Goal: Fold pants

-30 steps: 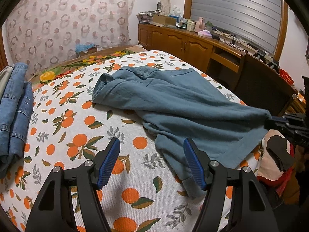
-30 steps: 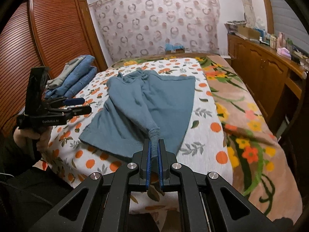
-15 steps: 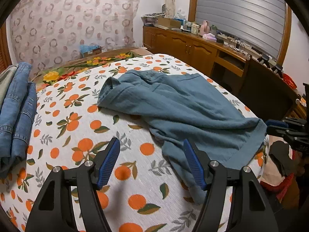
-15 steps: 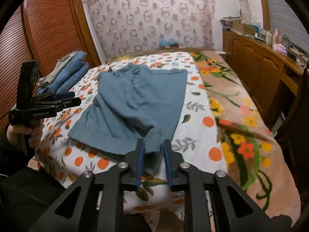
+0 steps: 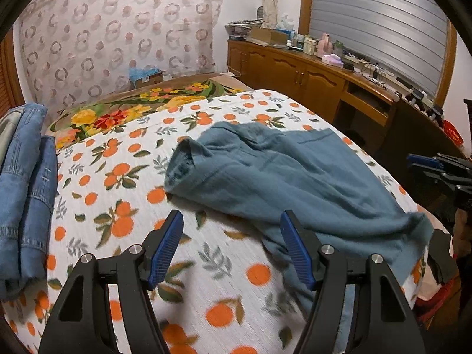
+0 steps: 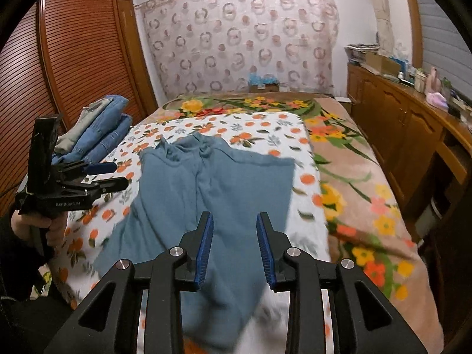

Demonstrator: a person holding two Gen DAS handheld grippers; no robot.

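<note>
The teal-blue pants (image 5: pixel 295 177) lie spread and rumpled on the orange-print sheet (image 5: pixel 124 177), waistband towards the far wall; they also show in the right wrist view (image 6: pixel 206 185). My left gripper (image 5: pixel 231 247) is open and empty, above the sheet beside the pants' near edge; it also shows in the right wrist view (image 6: pixel 110 175). My right gripper (image 6: pixel 234 249) is open and empty, above the leg ends at the bed's near end; it also shows in the left wrist view (image 5: pixel 424 163).
A stack of folded jeans (image 5: pixel 23 183) lies on the left side of the bed, also in the right wrist view (image 6: pixel 100 129). A flowered blanket (image 6: pixel 354 177) covers the bed's right side. A wooden cabinet (image 6: pixel 413 124) runs along the right; a wardrobe (image 6: pixel 73 67) stands left.
My right gripper opened and let go of the pants leg, which dropped flat onto the bed. Both grippers moved a little over the bed; the left stayed open.
</note>
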